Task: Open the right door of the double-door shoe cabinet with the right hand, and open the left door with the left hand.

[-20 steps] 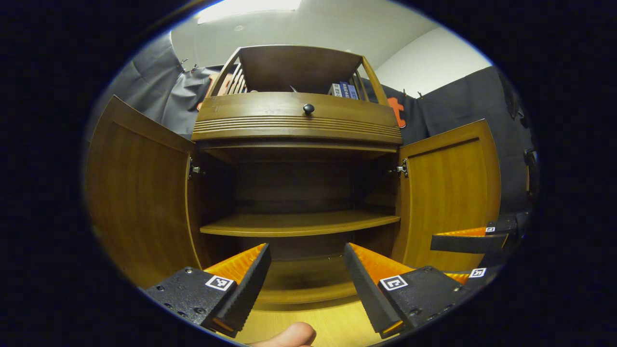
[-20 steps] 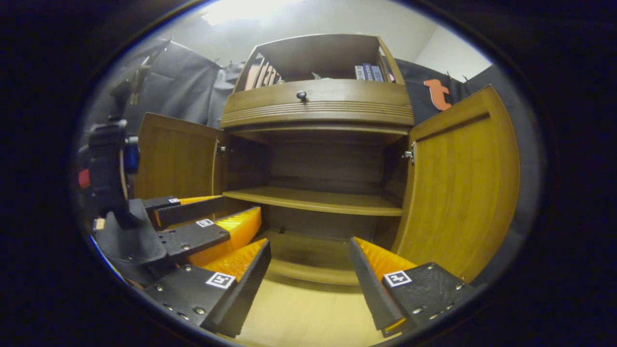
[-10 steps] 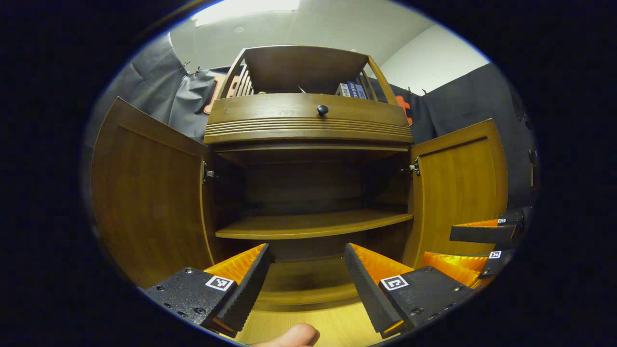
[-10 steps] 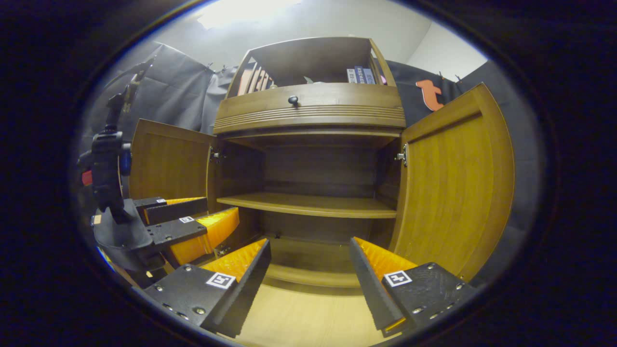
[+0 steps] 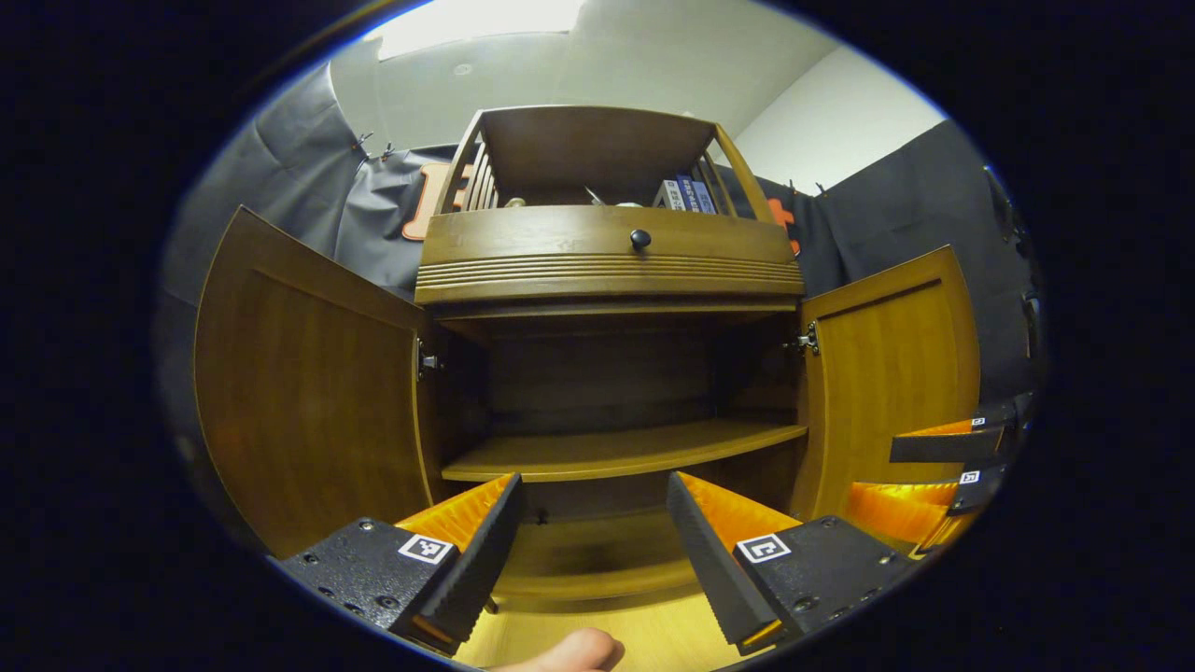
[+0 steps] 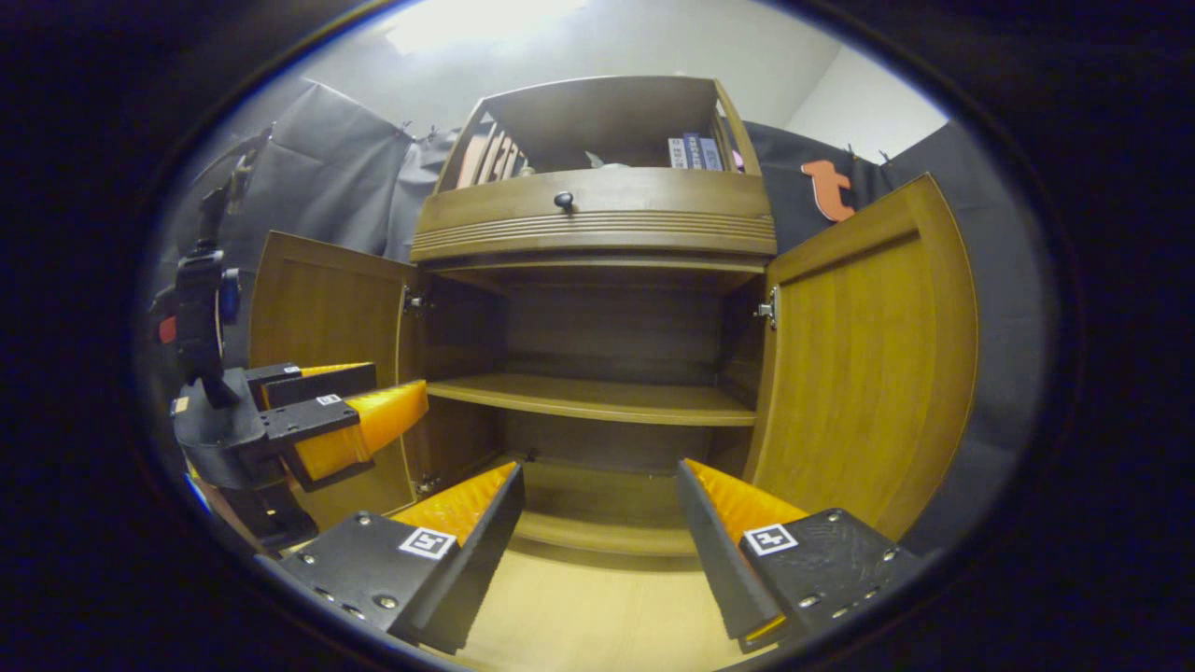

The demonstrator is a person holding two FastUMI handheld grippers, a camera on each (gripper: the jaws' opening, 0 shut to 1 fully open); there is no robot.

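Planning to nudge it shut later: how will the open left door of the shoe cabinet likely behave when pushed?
The left door looks like a stiff wooden panel, so it probably won't flex. It hangs on a metal hinge, so a push should swing it rather than slide it. Its smooth inner face may let fingers slip.

A bright ceiling light (image 5: 476, 14) glares at the top of both views, blown out to white. The upper wall is evenly lit, while the cabinet interior (image 5: 607, 373) sits in deep shadow. Fisheye distortion bows the open doors (image 6: 868, 364) and shelf edges outward. Focus is sharp centrally, softening and darkening toward the edges.
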